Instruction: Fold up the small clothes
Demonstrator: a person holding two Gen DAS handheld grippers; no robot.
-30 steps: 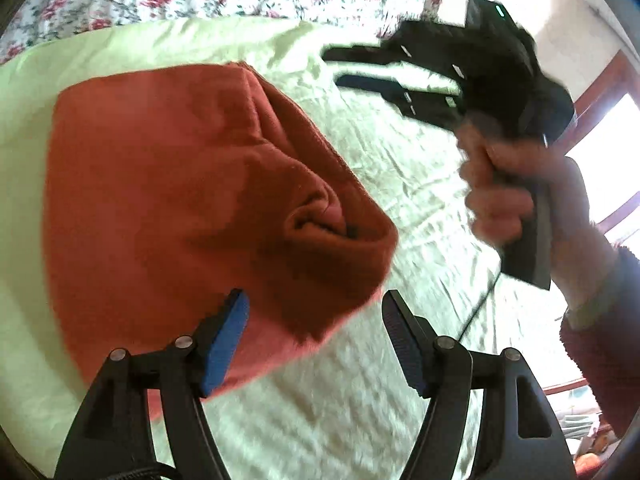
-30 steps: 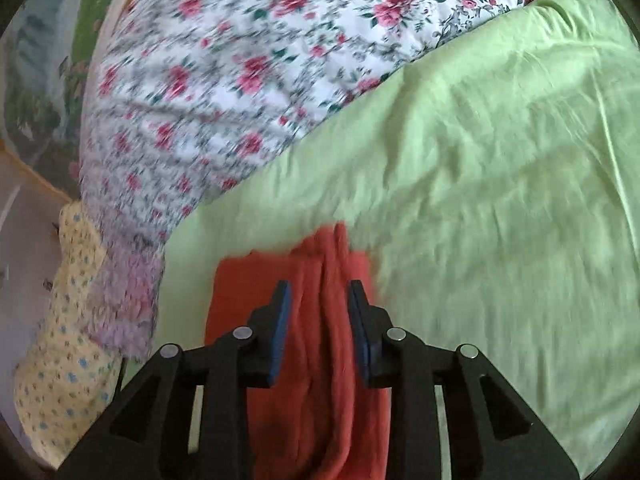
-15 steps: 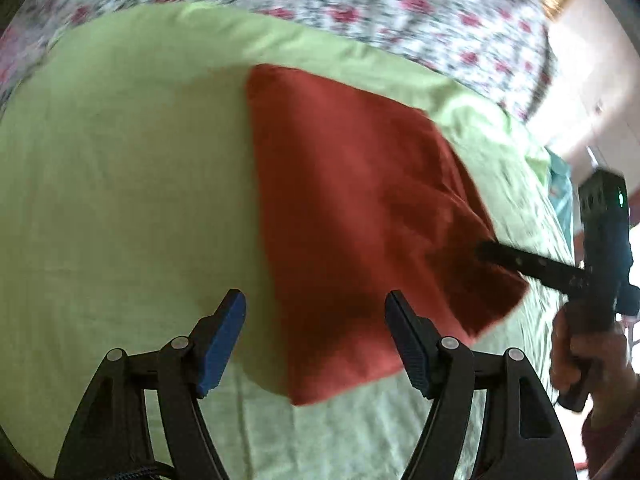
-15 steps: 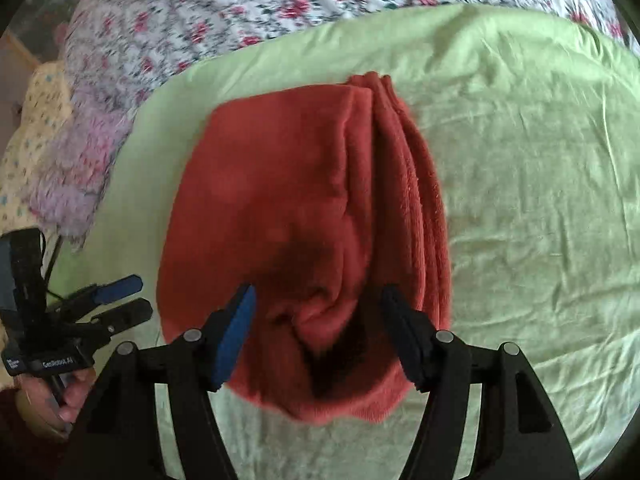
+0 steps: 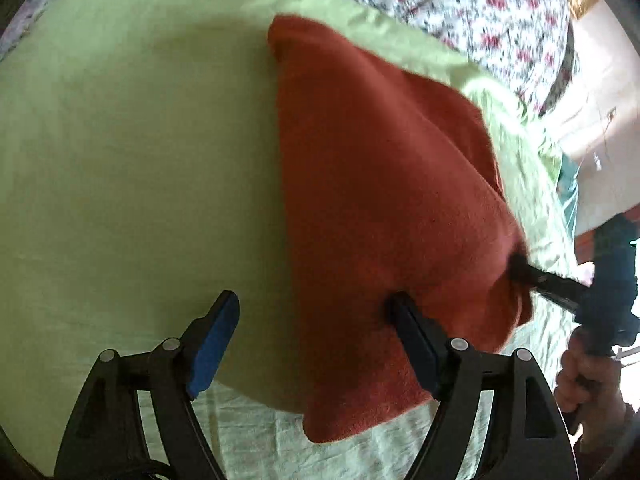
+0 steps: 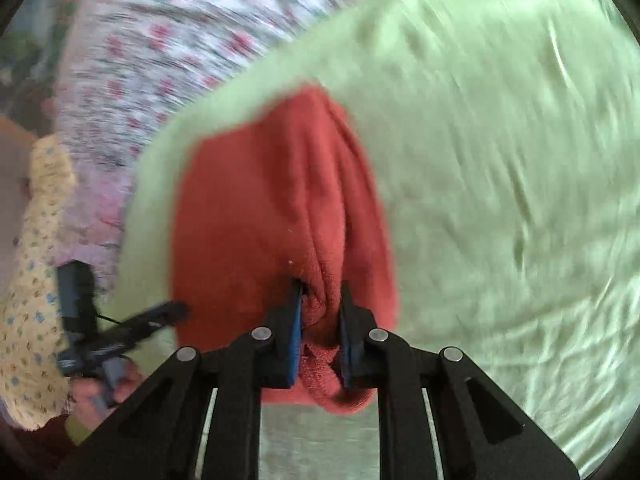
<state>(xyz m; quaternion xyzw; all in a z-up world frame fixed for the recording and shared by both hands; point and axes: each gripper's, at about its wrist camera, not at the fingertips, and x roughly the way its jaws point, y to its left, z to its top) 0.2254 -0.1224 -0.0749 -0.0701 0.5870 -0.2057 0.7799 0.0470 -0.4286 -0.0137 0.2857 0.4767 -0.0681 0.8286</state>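
A rust-red cloth (image 5: pixel 384 184) lies on the light green sheet (image 5: pixel 132 152). My left gripper (image 5: pixel 312 300) hovers over the cloth's near left edge. Its jaws are opening, and the right finger (image 5: pixel 412 336) overlaps the cloth without pressing it. In the right wrist view my right gripper (image 6: pixel 320 286) is closing on a bunched fold at the near edge of the red cloth (image 6: pixel 256 208), and its pads pinch that fold. The right gripper (image 5: pixel 524 266) also shows in the left wrist view, buried in the cloth's right corner. The left gripper (image 6: pixel 172 312) shows blurred at the left of the right wrist view.
A floral quilt (image 5: pixel 460 4) lies beyond the green sheet (image 6: pixel 500 160). Yellow dotted fabric (image 6: pixel 36 260) and pink fuzzy fabric (image 6: pixel 92 208) lie off the sheet's left side. A hand (image 5: pixel 588 380) holds the right gripper's handle. The green sheet stretches wide on both sides of the cloth.
The right gripper's jaws spread wide over the cloth's near edge, then closed on a fold. The left gripper swung over the cloth's left side and came lower and closer.
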